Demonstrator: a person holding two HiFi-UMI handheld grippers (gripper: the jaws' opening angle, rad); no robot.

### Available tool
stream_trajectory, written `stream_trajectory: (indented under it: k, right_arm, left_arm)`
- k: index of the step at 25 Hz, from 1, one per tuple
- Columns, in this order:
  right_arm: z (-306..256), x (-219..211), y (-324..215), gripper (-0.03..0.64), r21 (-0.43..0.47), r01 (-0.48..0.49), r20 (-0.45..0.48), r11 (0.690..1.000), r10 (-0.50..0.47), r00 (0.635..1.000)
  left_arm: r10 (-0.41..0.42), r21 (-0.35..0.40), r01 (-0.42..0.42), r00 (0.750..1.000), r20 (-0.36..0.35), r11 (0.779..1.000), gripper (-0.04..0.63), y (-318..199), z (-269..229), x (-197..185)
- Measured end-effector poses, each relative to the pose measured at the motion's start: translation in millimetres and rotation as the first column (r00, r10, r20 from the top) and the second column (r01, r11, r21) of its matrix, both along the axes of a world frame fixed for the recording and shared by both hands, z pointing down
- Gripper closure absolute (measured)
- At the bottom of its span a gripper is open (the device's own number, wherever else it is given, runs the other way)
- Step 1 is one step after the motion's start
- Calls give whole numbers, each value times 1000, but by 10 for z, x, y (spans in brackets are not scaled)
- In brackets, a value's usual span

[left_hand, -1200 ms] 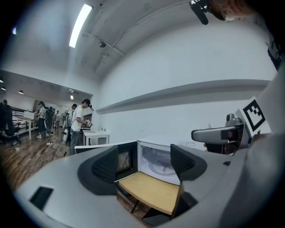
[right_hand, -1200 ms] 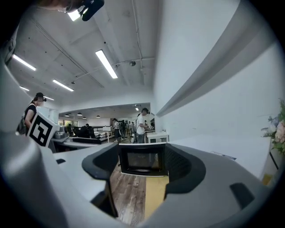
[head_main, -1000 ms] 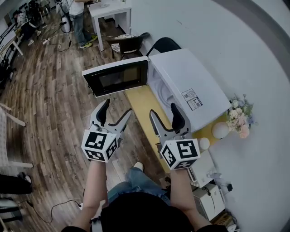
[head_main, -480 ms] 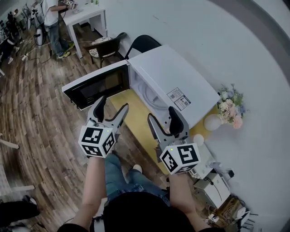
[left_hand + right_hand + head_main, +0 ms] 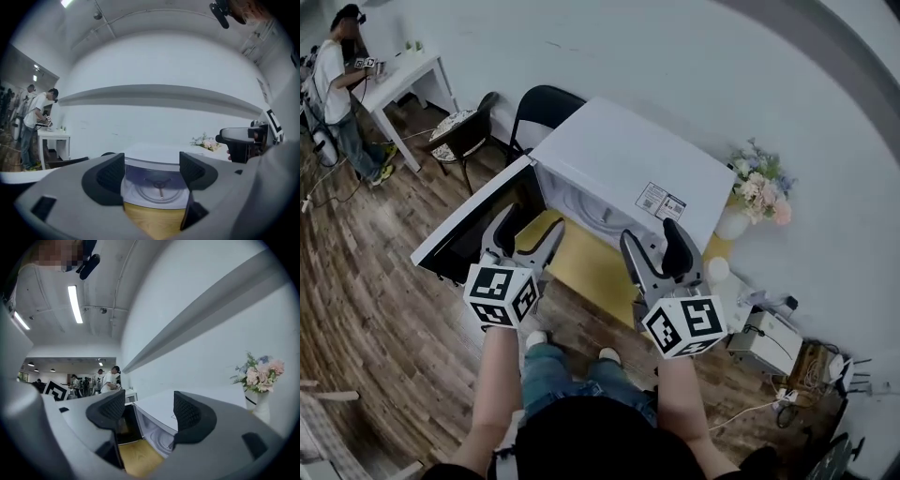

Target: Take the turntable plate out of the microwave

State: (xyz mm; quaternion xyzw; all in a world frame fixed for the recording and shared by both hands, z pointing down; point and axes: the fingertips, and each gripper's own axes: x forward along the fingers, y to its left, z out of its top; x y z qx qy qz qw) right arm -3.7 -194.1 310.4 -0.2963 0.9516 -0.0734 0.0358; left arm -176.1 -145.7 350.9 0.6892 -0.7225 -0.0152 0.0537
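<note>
- My left gripper (image 5: 532, 225) is empty, its jaws wide apart. It hangs in the air in front of the microwave (image 5: 628, 164), touching nothing.
- My right gripper (image 5: 652, 234) is empty too, jaws spread just as wide, and level with the left one, near the front of the microwave.
- The door (image 5: 464, 230) stands swung open to my left, so the cavity is bare to view.
- The plate (image 5: 158, 185) lies flat on the cavity floor inside the microwave, and a three-armed hub shows through the glass.
- In the left gripper view the plate sits framed between the jaws, yet well apart from them.
- The right gripper view looks into the cavity at a slant, with only air between its jaws.
- The microwave stands on a yellow table (image 5: 581, 270) against the white wall.
- Flowers (image 5: 759, 192) in a white vase (image 5: 732, 225) stand just right of the microwave.
- A black chair (image 5: 546, 105) stands near the microwave's far left corner.
- A person (image 5: 336, 94) stands at a white desk (image 5: 405, 80) well off to the left.
</note>
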Motion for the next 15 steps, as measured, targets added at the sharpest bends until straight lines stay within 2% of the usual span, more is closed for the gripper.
stream_trajectory:
  k: [6,15]
  right_arm:
    - [12,-110,69,282,-21,-163,22,986,164,986]
    - [132,-230,213,282,-23,-350,-3,937,350,937]
  left_arm:
    - [166,-13,-165,986,15,986,227,-126,8,-182]
    - [358,-12,-358,934,13,934,235,-303,85,-290]
